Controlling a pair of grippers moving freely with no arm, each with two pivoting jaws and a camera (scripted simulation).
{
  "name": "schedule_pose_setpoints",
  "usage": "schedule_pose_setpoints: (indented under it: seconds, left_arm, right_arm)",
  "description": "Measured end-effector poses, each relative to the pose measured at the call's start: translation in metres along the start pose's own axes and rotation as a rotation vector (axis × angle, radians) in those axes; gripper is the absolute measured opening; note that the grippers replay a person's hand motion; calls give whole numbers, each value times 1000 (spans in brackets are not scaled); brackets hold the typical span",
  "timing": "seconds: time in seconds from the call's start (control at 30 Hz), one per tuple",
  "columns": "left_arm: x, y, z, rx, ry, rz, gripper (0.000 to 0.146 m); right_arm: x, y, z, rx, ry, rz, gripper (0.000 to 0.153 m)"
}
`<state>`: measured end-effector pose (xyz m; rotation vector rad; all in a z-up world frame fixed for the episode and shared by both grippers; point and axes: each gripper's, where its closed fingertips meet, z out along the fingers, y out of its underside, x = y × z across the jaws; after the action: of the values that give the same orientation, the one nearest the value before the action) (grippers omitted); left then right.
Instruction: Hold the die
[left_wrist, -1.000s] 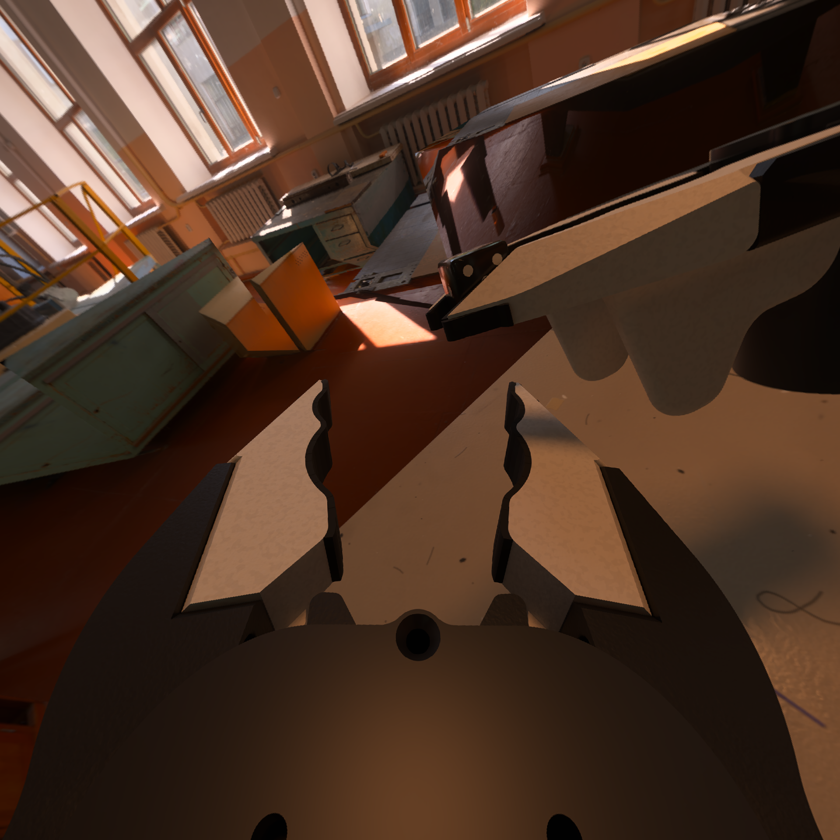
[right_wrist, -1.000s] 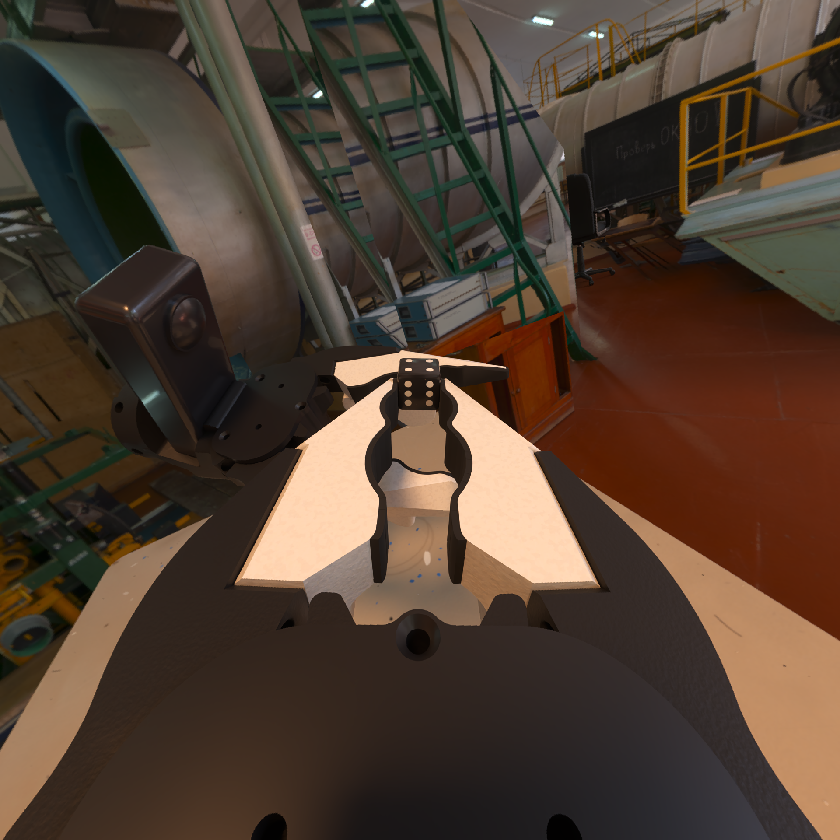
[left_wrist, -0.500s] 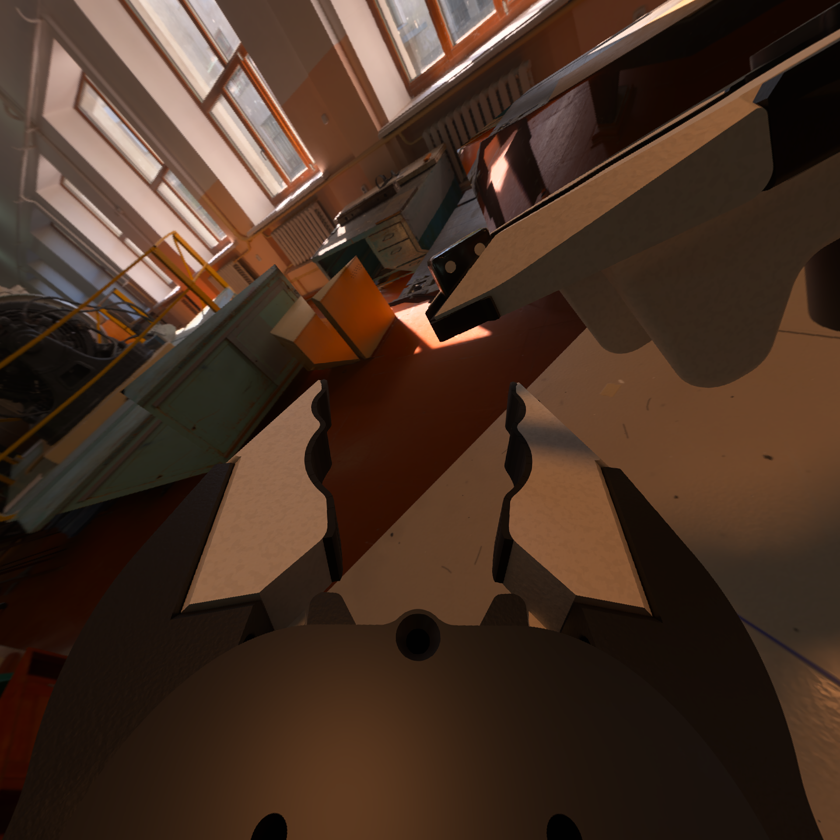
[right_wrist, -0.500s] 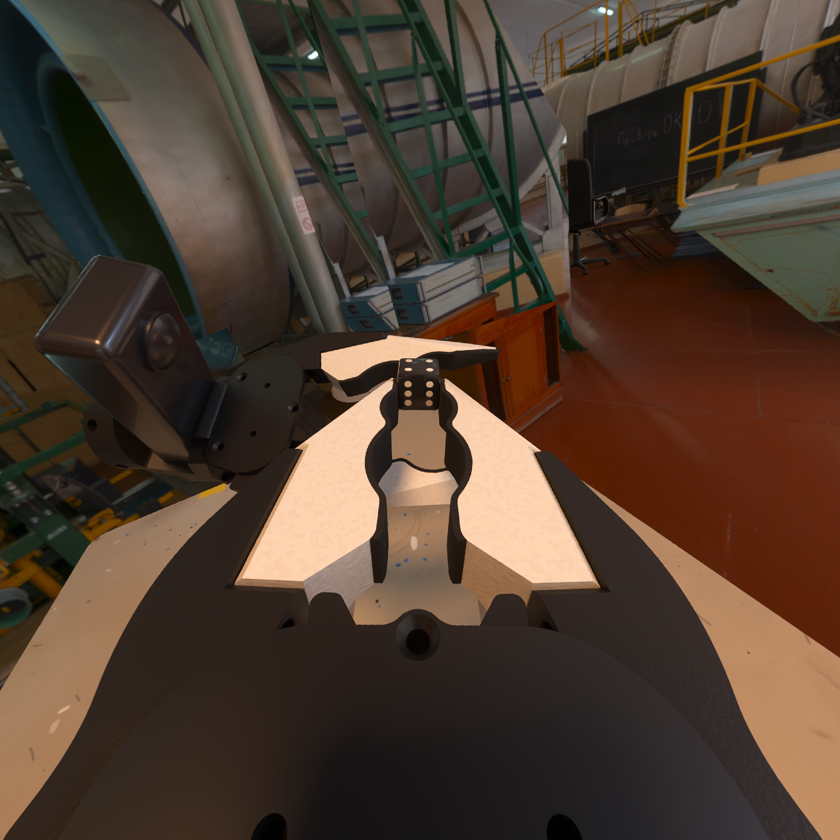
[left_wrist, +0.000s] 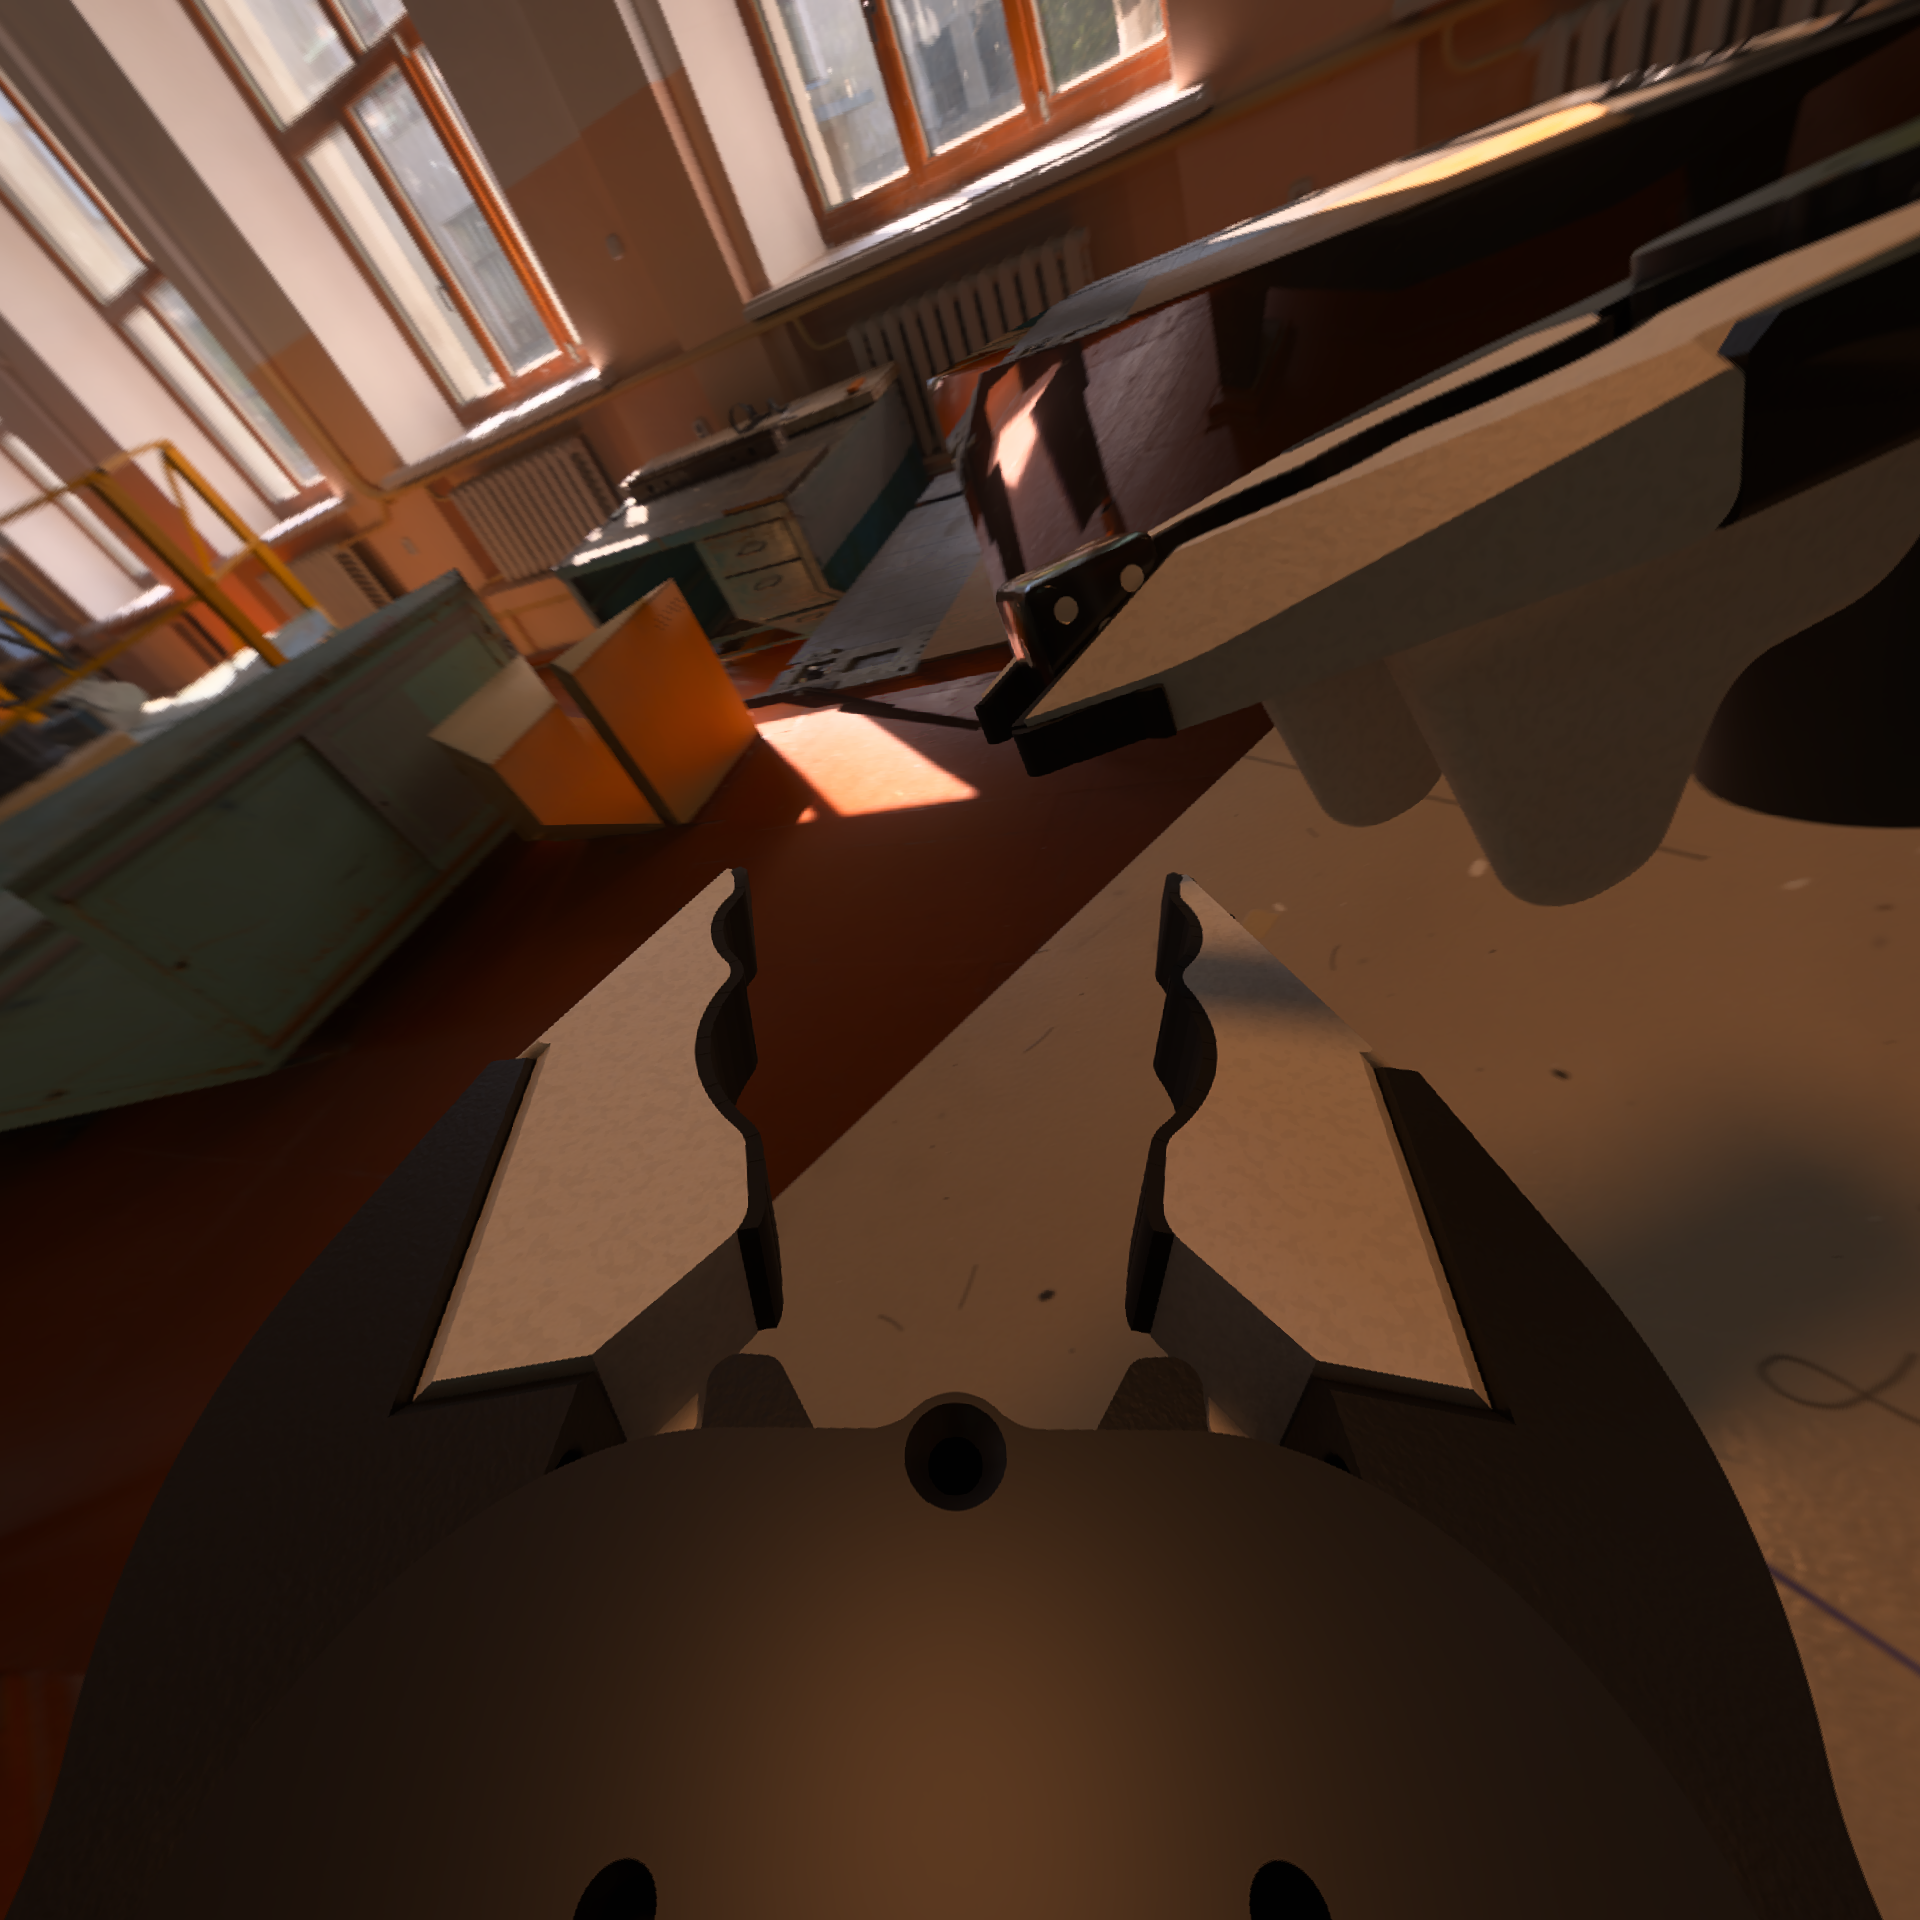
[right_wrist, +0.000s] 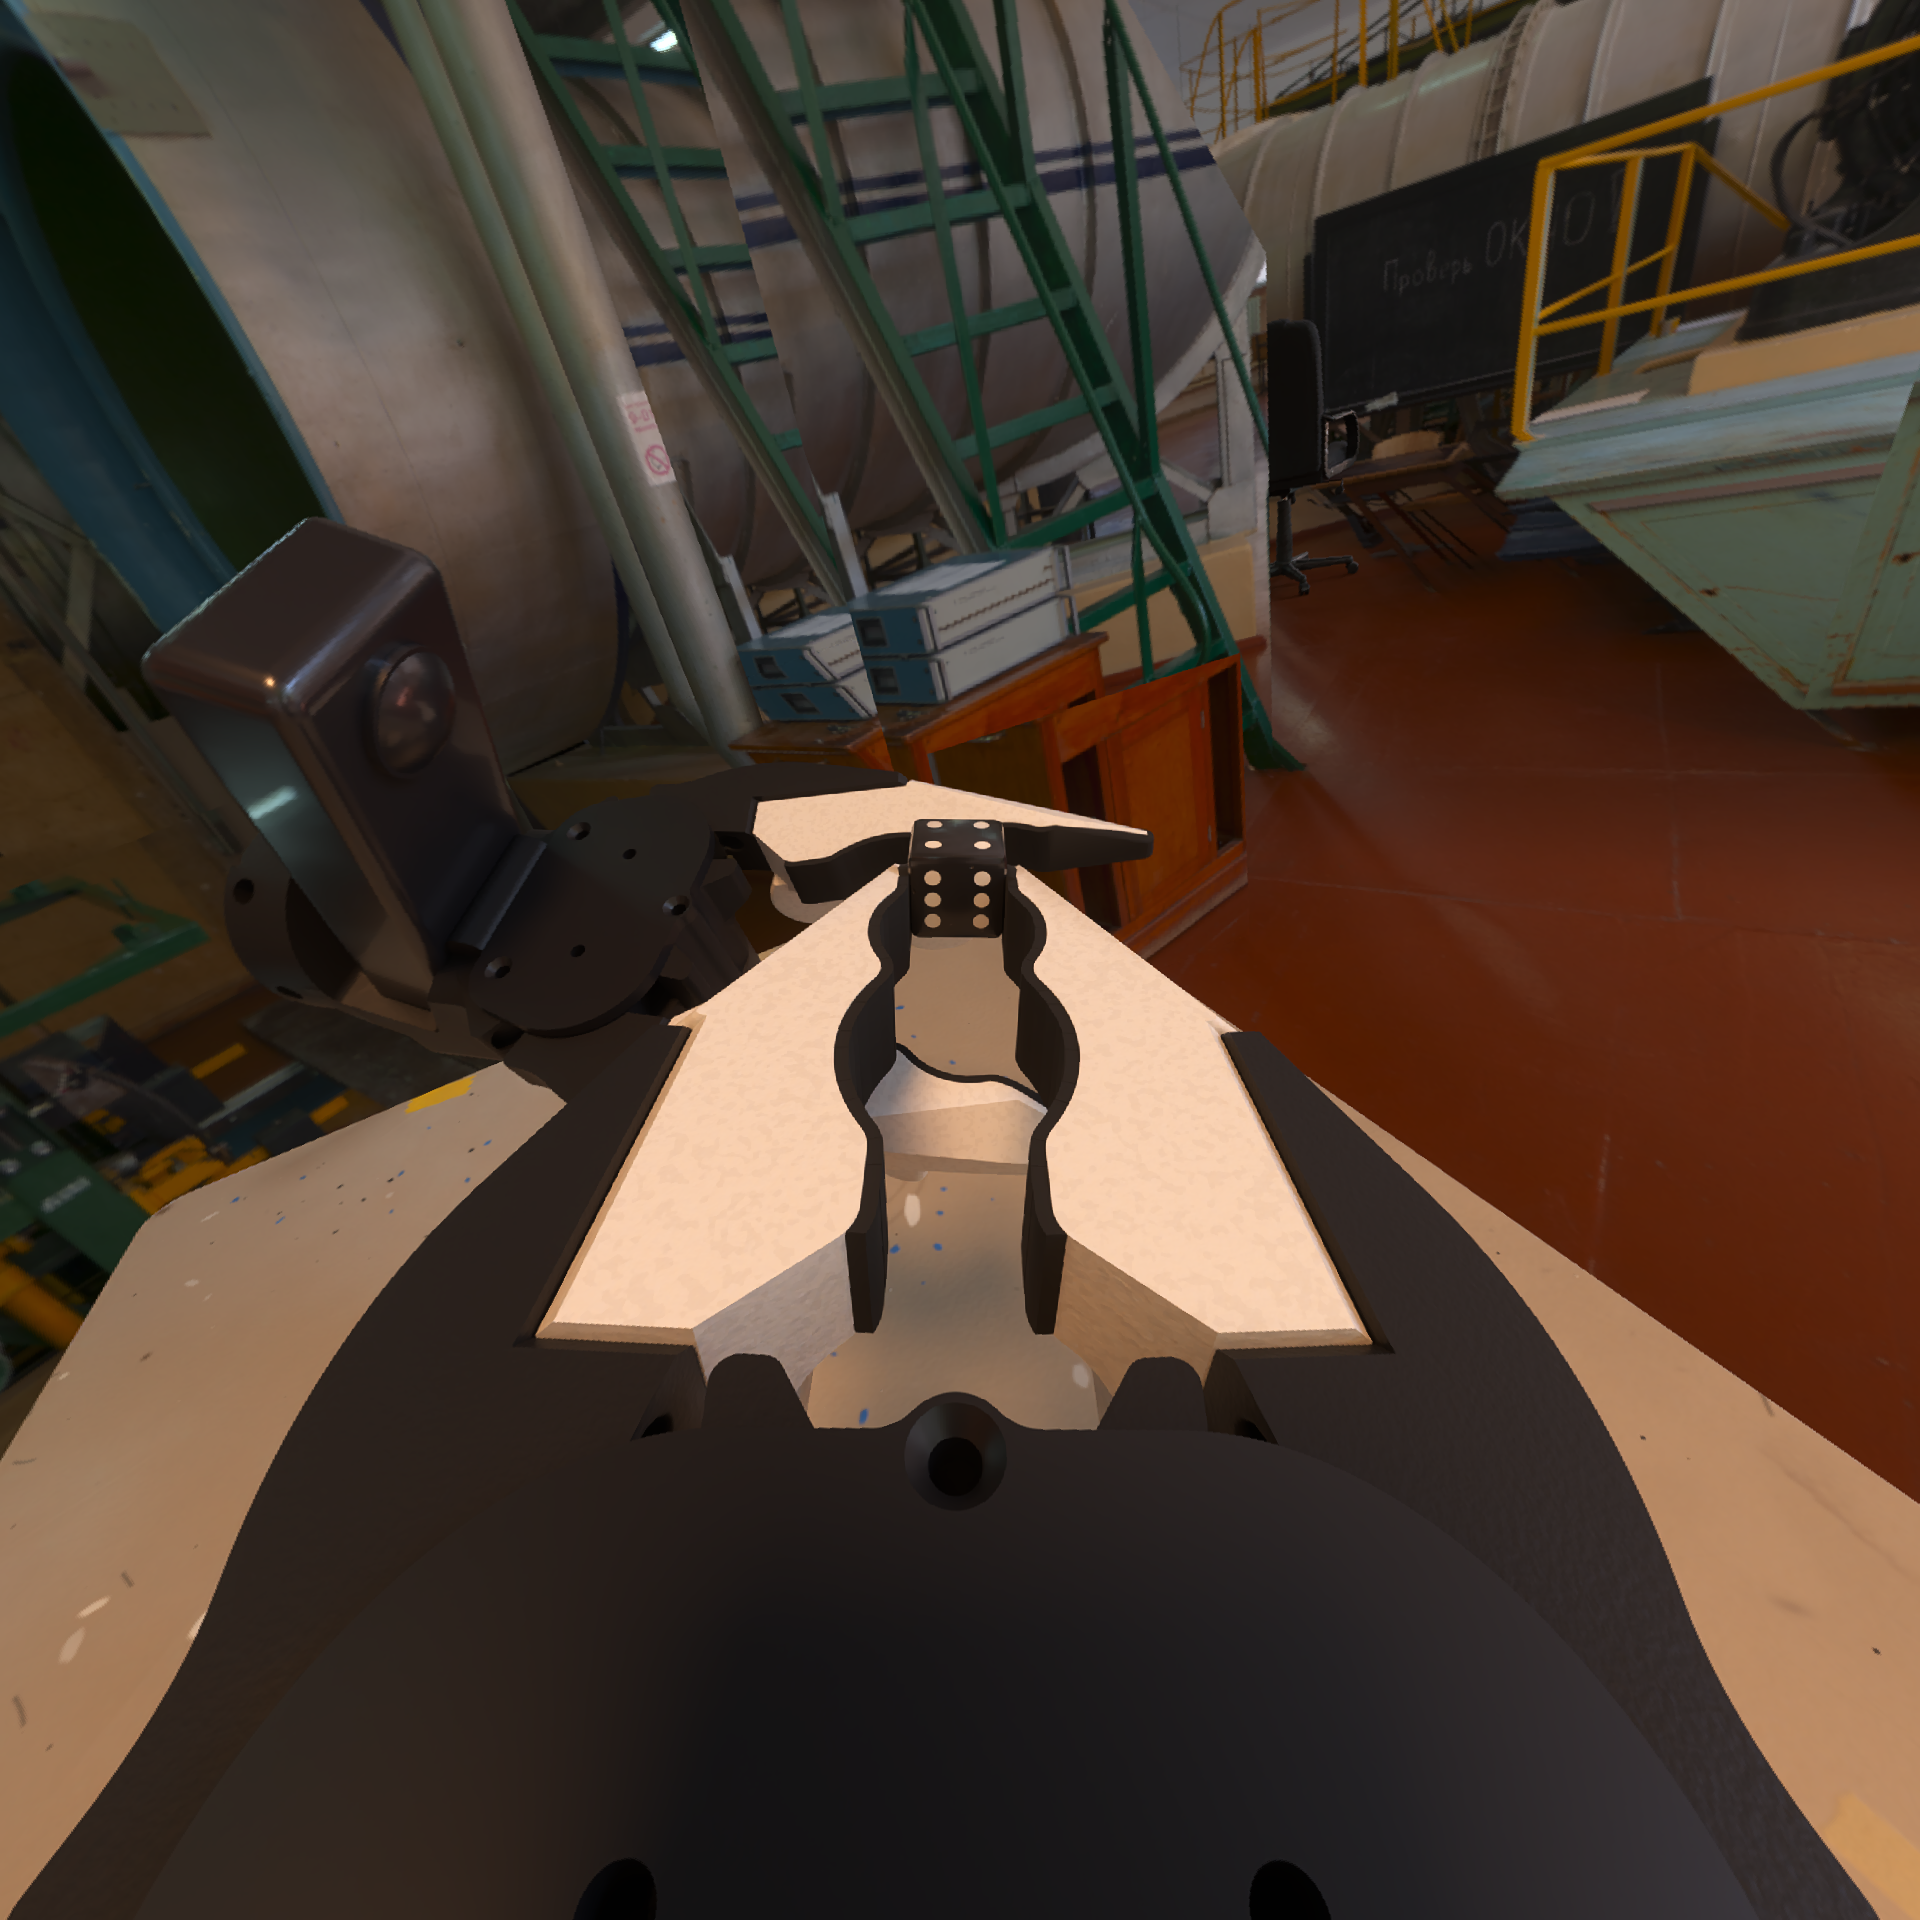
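Note:
The die (right_wrist: 956, 896) is black with white pips. My right gripper (right_wrist: 956, 883) is shut on it at the fingertips and holds it above the beige table (right_wrist: 260, 1351). In the left wrist view the die (left_wrist: 1075, 608) shows at the tip of the right gripper (left_wrist: 1049, 675), which reaches in from the upper right. My left gripper (left_wrist: 956, 904) is open and empty, low over the table (left_wrist: 1558, 1143) and below the die. Its fingers (right_wrist: 810, 826) lie just beyond the die in the right wrist view.
The table edge runs diagonally under the left gripper, with red floor (left_wrist: 312, 1195) beyond it. The left gripper's dark camera housing (right_wrist: 343, 748) stands left of the right gripper's fingers. Green cabinets (left_wrist: 208, 862) and a wooden desk (right_wrist: 1039, 717) stand far off.
The left gripper tilted and swung aside half a second ago, then came back close to its earlier pose under the die. The right gripper has kept its hold on the die.

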<state>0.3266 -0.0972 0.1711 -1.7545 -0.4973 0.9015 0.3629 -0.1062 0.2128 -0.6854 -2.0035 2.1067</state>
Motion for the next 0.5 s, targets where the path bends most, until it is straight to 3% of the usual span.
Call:
schedule_pose_setpoints:
  seconds: [0.17,0.37,0.5]
  left_arm:
    - [-9,-1,-3,-23,-116,148,78]
    - [3,0,2,21,25,-22,78]
    - [-9,4,0,-29,-118,159,79]
  right_arm:
    - [-2,-1,0,1,-14,-4,16]
    - [1,1,-1,-18,11,-24,16]
    - [1,4,1,-25,-6,3,16]
